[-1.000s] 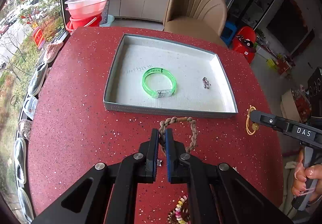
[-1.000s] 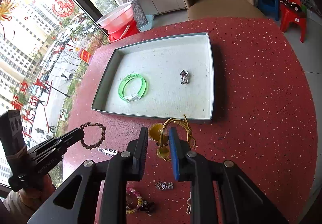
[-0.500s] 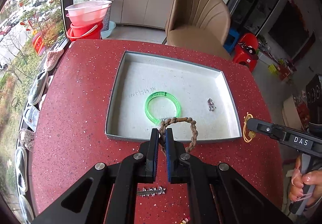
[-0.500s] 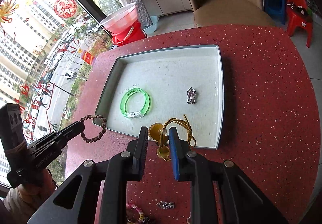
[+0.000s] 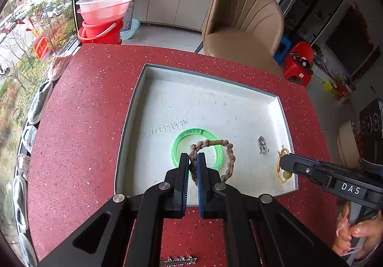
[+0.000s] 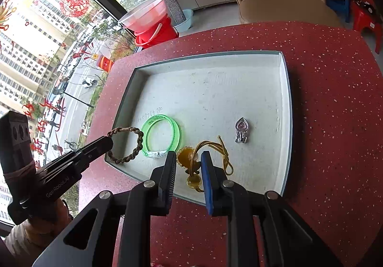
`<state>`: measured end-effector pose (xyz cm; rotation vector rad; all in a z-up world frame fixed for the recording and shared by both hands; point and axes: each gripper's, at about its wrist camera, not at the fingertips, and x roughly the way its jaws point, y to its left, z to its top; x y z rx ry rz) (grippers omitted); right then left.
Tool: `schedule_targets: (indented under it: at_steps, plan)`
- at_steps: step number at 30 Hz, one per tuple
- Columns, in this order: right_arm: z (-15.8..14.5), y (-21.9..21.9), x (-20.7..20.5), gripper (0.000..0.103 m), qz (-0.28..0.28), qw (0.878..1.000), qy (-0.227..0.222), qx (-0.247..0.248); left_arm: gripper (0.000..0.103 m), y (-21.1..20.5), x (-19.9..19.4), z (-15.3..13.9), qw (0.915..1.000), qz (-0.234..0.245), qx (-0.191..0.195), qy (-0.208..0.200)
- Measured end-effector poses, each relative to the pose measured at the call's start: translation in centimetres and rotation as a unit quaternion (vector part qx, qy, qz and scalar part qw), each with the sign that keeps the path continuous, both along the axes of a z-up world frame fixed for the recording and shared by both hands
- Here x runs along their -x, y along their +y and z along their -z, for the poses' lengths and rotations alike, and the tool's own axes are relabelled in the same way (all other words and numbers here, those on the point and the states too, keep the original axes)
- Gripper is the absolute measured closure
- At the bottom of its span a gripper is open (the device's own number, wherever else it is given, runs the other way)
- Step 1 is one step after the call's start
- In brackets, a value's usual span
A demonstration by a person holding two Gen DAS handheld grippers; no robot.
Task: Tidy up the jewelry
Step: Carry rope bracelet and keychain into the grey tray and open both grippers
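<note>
A braided bracelet (image 5: 210, 154), pinched in the left tongs (image 5: 193, 159), hangs over the tray (image 5: 134, 108) at frame centre; the right tongs (image 6: 188, 161) grip a yellow cord charm (image 6: 191, 164) above the tray's lower edge on the red tabletop (image 5: 79, 123).

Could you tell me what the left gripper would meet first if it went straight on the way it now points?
Probably the green bangle on the tray floor: the left gripper, shut on the braided bracelet, points down at it. Height above the tray is unclear.
</note>
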<state>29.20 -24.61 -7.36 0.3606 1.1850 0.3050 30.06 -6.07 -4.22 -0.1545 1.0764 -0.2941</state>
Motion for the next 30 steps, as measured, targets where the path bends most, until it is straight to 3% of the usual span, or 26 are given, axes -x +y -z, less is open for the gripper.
schedule_targets:
  at_steps: [11,24,26,28,30]
  plan:
    - [4.0,-0.7,-1.6,0.080,0.007,0.999,0.035,0.033,0.078,-1.3,-2.0,4.0,0.9977,-0.009,-0.061,0.026]
    - [5.4,-1.3,-2.6,0.079,0.015,0.997,0.052,0.062,0.078,-2.7,-2.7,5.2,0.9895,0.009,-0.144,0.005]
    - [5.4,-1.3,-2.6,0.076,0.014,0.997,0.057,0.057,0.078,-2.9,-2.6,5.1,0.9878,0.012,-0.155,0.002]
    - [5.1,-1.4,-2.5,0.060,0.016,0.997,0.055,0.048,0.078,-3.1,-2.5,5.0,0.9868,0.010,-0.161,0.004]
    - [4.7,-1.4,-2.6,0.052,0.020,0.998,0.048,0.039,0.078,-3.0,-2.4,4.9,0.9876,0.005,-0.157,0.006]
